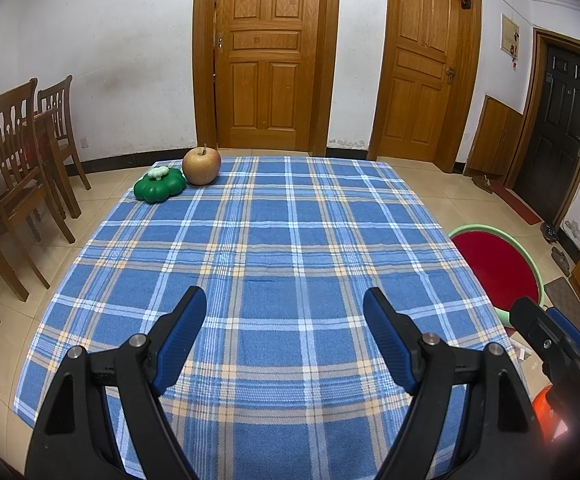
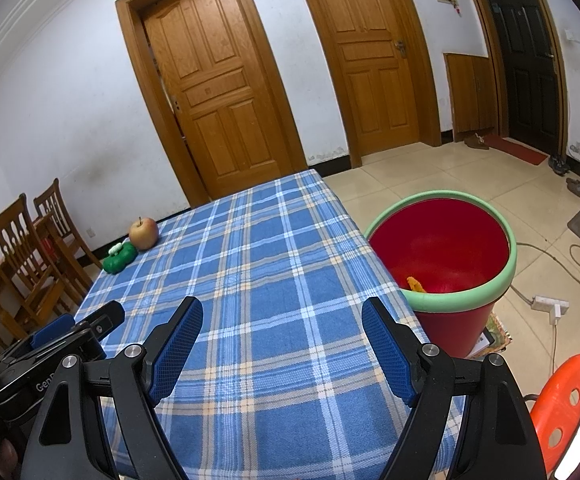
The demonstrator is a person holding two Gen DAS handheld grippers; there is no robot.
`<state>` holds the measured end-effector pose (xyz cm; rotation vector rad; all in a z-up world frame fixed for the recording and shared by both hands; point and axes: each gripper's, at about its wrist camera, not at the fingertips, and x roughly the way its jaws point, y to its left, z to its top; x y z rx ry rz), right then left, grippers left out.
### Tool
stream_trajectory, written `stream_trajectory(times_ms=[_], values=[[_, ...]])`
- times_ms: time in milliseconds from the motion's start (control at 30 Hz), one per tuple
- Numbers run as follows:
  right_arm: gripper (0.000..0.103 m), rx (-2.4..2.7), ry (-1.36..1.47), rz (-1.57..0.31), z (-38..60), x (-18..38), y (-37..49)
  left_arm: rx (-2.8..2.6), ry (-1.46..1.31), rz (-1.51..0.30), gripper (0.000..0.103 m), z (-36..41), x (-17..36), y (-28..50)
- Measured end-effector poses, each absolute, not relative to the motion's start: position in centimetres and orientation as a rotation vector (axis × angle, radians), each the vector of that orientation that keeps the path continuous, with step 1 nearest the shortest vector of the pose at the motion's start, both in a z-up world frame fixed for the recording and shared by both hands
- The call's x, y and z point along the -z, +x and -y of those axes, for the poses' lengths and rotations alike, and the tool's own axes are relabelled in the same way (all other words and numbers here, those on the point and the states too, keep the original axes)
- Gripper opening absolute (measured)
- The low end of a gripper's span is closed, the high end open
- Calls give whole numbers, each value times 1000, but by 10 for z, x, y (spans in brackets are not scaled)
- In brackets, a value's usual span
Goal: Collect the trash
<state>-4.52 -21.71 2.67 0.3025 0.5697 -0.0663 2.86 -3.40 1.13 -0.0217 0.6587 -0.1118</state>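
Note:
My left gripper [image 1: 285, 300] is open and empty over the near part of a table with a blue plaid cloth [image 1: 274, 240]. My right gripper [image 2: 282, 310] is open and empty over the table's near right side [image 2: 258, 264]. A red bin with a green rim [image 2: 445, 256] stands on the floor right of the table, with a small orange scrap [image 2: 414, 284] inside; its rim also shows in the left wrist view [image 1: 501, 268]. An apple [image 1: 201, 166] and a green flower-shaped object [image 1: 158, 185] sit at the far left corner, also seen in the right wrist view as the apple [image 2: 144, 233] and the green object [image 2: 120, 258].
Wooden chairs [image 1: 14, 184] stand left of the table. An orange plastic stool [image 2: 565, 408] is at the near right. A power strip and cables [image 2: 549, 304] lie on the tiled floor beyond the bin. Wooden doors [image 1: 266, 56] line the far wall.

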Motion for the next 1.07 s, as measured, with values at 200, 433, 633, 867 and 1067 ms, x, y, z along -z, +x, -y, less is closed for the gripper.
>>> stream_trajectory(times_ms=[200,433,633,867,1067], values=[[83,66,303,-570,217,-27,-45,111,-22,-658,80,34,-12,28],[83,65,301,-567,216,-27,-45,112,-22,-659,80,34,-12,28],[83,65,301,-567,216,-27,-45,112,-22,-658,80,33,-12,28],[83,65,301,-567,215,-27,-46,111,-23,-658,80,34,-11,28],[83,66,299,-566,215,-28,-46,112,-23,-659,80,34,-11,28]])
